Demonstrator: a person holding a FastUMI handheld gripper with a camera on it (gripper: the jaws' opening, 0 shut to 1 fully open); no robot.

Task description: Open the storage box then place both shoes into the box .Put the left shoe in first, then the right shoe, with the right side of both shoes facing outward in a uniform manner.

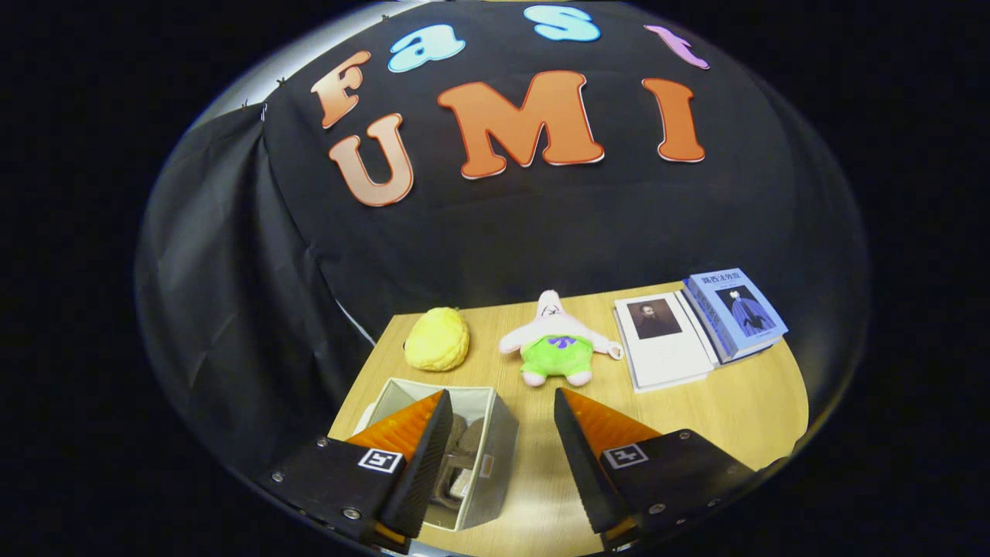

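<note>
Gripper [499,445]: fingers spread wide apart, nothing between them, held above the table and aimed along it toward the back wall; reads as free of any load
Storage box [501,441]: pale fabric-sided box, open at the top, sits on the wooden table [735,410] under and just inside the left finger; no lid seen on it
Shoes [462,456]: grey-brown shoe shapes inside the box, partly hidden by the left finger; looks like two packed side by side but the count is hard to confirm
Shoe facing: cannot tell which side faces outward, finger blocks most of it
Task stage (judgement): box open and shoes appear inside, so placing looks done or nearly done; spread fingers fit a release over the box
Yellow plush [437,339]: lumpy lemon-like toy beyond the box, near the table's far left edge, apart from the box; looks like a distractor
Starfish plush [557,348]: pink doll in green shorts, lies flat just ahead of the fingers' gap, mid-table, clear of the box
White book [663,340]: lies flat beyond the right finger, portrait on cover
Blue book [735,313]: touches the white book's far side, overlapping its edge; both well apart from the box
Risk (judgement): soft box walls may sag if a finger knocks the rim
</note>
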